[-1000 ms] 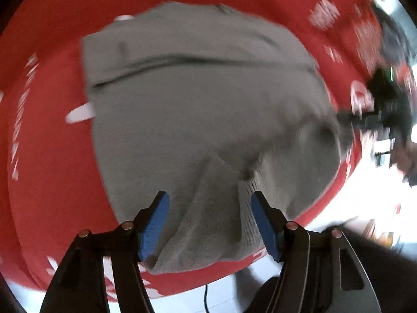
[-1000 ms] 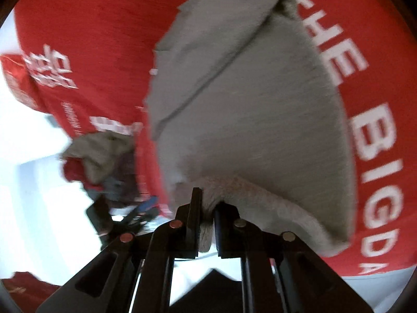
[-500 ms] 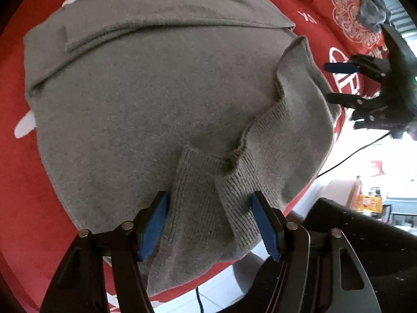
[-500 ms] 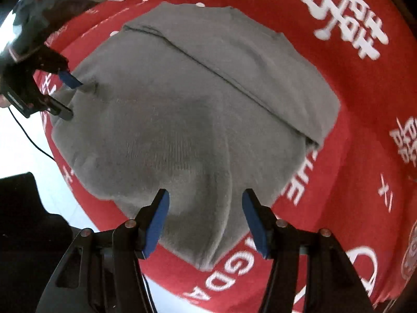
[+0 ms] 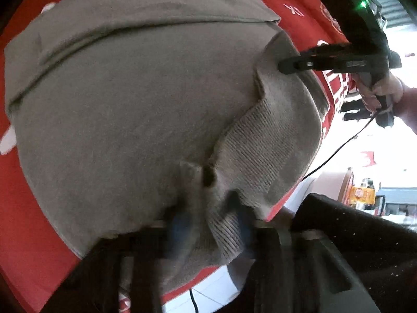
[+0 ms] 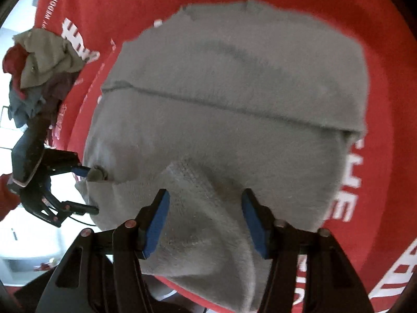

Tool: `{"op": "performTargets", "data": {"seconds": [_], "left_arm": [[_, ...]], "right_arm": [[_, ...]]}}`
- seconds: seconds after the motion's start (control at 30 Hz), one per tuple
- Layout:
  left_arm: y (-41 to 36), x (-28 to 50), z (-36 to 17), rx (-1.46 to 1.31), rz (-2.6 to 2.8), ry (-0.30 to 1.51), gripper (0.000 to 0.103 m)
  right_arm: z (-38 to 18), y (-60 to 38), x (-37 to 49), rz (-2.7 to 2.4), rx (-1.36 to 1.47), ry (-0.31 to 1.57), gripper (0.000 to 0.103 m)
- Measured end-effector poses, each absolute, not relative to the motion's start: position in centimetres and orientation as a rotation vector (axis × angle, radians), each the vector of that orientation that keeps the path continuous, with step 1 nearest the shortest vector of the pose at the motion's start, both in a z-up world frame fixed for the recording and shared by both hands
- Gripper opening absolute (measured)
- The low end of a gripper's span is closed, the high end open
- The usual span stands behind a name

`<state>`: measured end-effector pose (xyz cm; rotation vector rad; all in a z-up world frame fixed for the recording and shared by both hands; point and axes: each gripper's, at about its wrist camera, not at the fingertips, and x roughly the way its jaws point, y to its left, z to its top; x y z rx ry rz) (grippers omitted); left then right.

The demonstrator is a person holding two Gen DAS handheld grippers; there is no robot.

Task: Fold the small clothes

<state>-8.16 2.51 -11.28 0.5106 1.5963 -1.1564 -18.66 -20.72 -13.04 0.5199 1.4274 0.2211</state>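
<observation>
A grey knit sweater point(image 5: 135, 99) lies spread on a red cloth with white print point(image 5: 23, 234); it also fills the right wrist view point(image 6: 234, 135). My left gripper point(image 5: 211, 224) is blurred, its blue pads close on either side of a bunched ribbed fold at the near hem. In the right wrist view the left gripper point(image 6: 88, 190) shows at the sweater's left edge with fabric at one pad. My right gripper point(image 6: 206, 221) is open, its blue pads straddling a raised ribbed fold. In the left wrist view the right gripper point(image 5: 281, 65) touches the sweater's right edge.
A heap of crumpled clothes point(image 6: 39, 62) lies at the far left of the red cloth. The cloth's near edge drops to a white floor point(image 6: 23, 234). A black cable point(image 5: 336, 154) hangs from the right gripper.
My left gripper's pads have come closer together around the hem fold. My right gripper has swung to the sweater's right edge, and a ribbed fold now lies between its open pads.
</observation>
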Motion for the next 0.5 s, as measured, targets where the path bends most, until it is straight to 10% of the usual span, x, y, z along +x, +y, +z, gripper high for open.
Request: {"op": "performTargets", "data": {"seconds": [0.1, 0.5], "left_arm": [[3.3, -8.2, -10.6, 0.488, -1.14, 1.577, 0.013], [7.1, -5.1, -6.1, 0.19, -0.976, 1.49, 0.012]], "right_arm": [[-12.2, -20.4, -18.9, 0.212, 0.545, 1.381, 0.007], [-8.0, -24.2, -20.9, 0.131, 0.89, 1.203, 0.006]]}}
